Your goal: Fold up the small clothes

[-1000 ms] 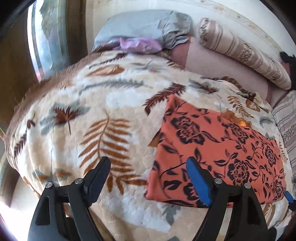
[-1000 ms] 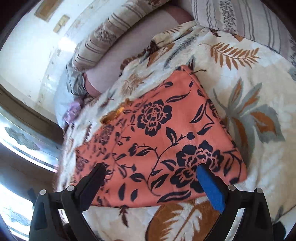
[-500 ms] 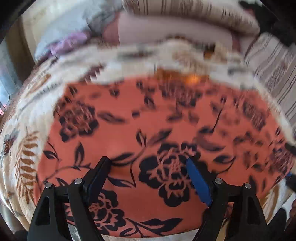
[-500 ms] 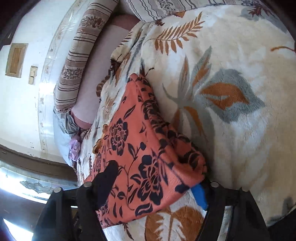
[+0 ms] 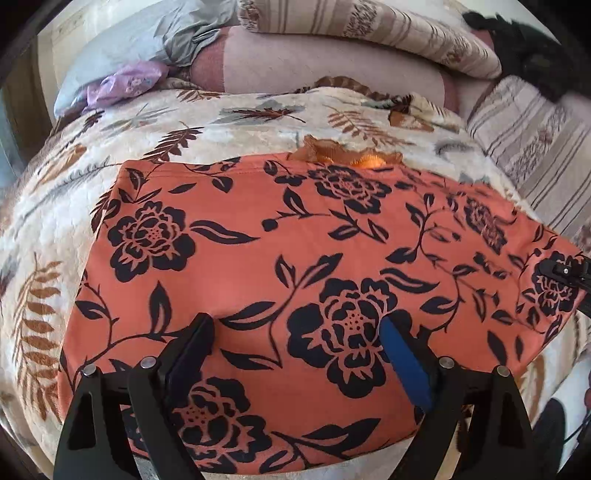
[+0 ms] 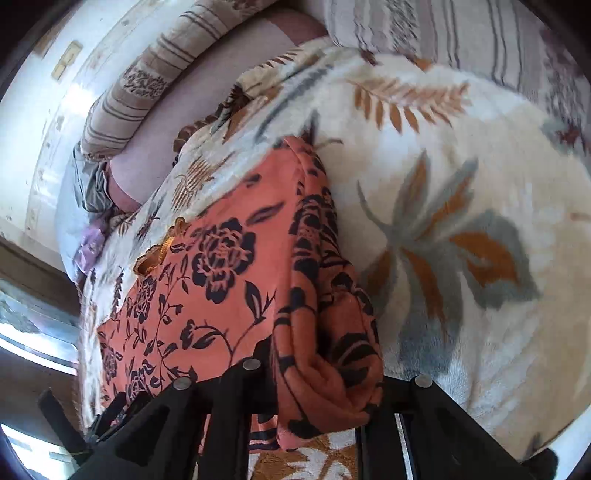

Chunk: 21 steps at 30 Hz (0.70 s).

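Observation:
An orange garment [image 5: 258,240] with black flowers lies flat on a leaf-patterned blanket [image 5: 55,221]. My left gripper [image 5: 295,325] hovers over the garment's near edge. Its jaws are opening, and only flat cloth lies below them. In the right wrist view the garment [image 6: 221,258] is bunched at its right corner. My right gripper [image 6: 325,376] is closing there, with a fold of the fabric pinched between its fingers. The right gripper's tip [image 5: 565,269] also shows at the garment's right edge in the left wrist view.
Striped pillows [image 5: 369,33] and a grey pillow [image 5: 129,48] line the head of the bed, with a purple cloth [image 5: 125,83] beside them. Another striped cushion [image 5: 535,140] lies at the right. A window [image 6: 29,332] is on the left.
My left gripper moved right, from over the blanket to over the garment's near edge. My right gripper went from wide open to shut on the garment's right corner, which is now bunched up.

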Each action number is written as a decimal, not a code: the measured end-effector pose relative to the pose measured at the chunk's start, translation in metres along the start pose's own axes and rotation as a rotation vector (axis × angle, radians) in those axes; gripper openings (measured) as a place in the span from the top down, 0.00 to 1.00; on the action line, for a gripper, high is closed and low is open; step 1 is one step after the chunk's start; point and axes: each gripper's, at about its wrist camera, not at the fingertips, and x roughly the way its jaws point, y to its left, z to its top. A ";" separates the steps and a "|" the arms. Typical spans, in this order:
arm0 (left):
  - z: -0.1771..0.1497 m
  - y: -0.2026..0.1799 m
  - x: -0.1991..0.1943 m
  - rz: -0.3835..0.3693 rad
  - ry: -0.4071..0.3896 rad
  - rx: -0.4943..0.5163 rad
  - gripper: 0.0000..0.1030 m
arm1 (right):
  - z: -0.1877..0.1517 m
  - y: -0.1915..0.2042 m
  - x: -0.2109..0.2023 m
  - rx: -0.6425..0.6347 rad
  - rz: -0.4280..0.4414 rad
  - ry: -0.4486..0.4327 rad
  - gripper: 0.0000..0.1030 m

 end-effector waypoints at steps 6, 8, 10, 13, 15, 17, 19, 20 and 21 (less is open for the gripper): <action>0.009 0.111 -0.059 -0.137 -0.207 -0.406 0.11 | -0.011 0.179 -0.039 -0.375 0.113 -0.145 0.87; 0.004 0.147 -0.068 -0.205 -0.227 -0.514 0.11 | -0.040 0.226 -0.023 -0.455 0.186 -0.104 0.87; 0.001 0.169 -0.065 -0.331 -0.213 -0.562 0.11 | -0.074 0.254 0.010 -0.513 0.210 -0.019 0.87; -0.001 0.185 -0.039 -0.508 -0.111 -0.682 0.11 | -0.118 0.262 0.081 -0.547 0.166 0.171 0.88; 0.001 0.180 -0.023 -0.519 -0.024 -0.714 0.11 | -0.136 0.256 0.107 -0.555 0.144 0.213 0.87; 0.002 0.172 -0.026 -0.537 -0.022 -0.700 0.11 | -0.130 0.256 0.096 -0.541 0.168 0.199 0.87; 0.009 0.162 -0.032 -0.546 -0.048 -0.670 0.11 | -0.119 0.255 0.085 -0.524 0.201 0.189 0.88; 0.014 0.157 -0.034 -0.551 -0.052 -0.654 0.11 | -0.114 0.254 0.078 -0.518 0.221 0.177 0.88; 0.018 0.152 -0.034 -0.552 -0.045 -0.636 0.11 | -0.111 0.252 0.071 -0.515 0.237 0.161 0.88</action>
